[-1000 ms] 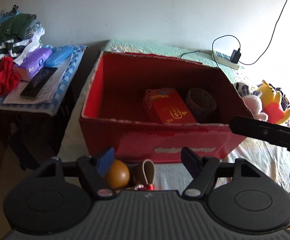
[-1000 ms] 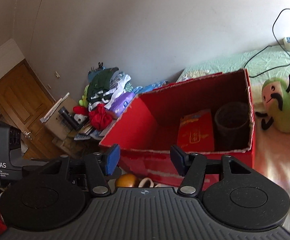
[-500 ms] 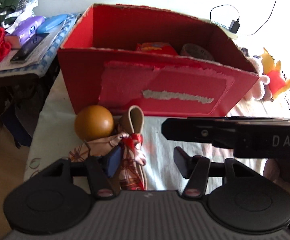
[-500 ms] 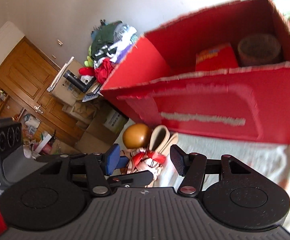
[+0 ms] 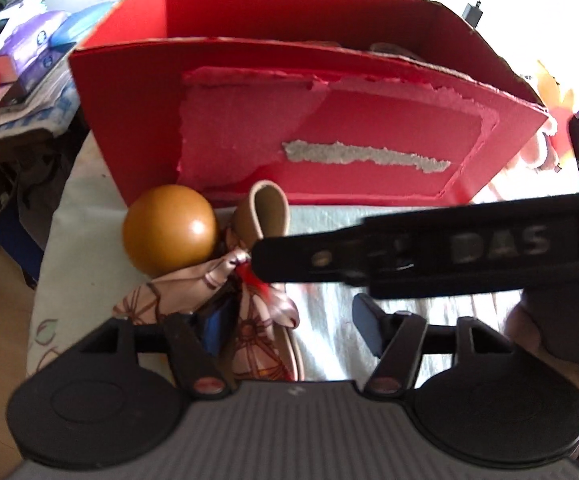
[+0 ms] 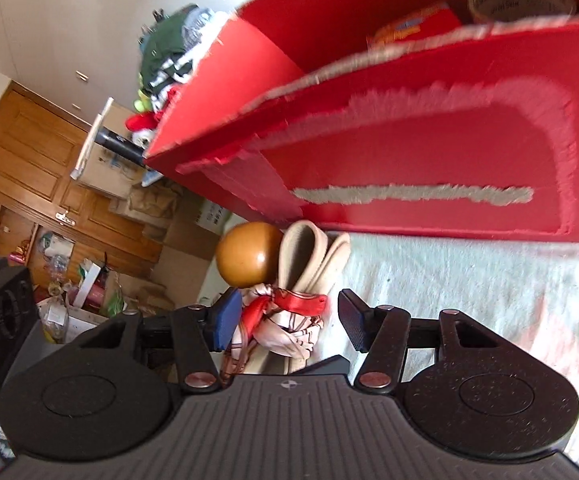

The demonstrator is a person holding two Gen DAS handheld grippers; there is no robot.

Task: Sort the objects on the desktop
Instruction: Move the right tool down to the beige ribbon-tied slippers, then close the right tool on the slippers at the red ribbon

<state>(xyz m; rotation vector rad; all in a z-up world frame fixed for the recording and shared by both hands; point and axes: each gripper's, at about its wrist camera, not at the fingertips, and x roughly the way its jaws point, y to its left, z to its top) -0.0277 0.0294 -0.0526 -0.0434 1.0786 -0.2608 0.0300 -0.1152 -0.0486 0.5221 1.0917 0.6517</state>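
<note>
In one second both of my grippers came down from the view over the box [image 5: 249, 92] to the bed in front of it, so the box inside is now almost hidden and the next pick is starting. The scarf bundle [image 6: 285, 320] lies just before the box's front wall, touching the ball [image 6: 249, 256], which is at its 10 o'clock. My right gripper [image 6: 285, 326] is low and rolled, its jaws wide apart on both sides of the bundle, not yet closing. My left gripper [image 5: 289, 330] hangs open too, the bundle at its left finger; the right tool crosses its view at 3 o'clock.
</note>
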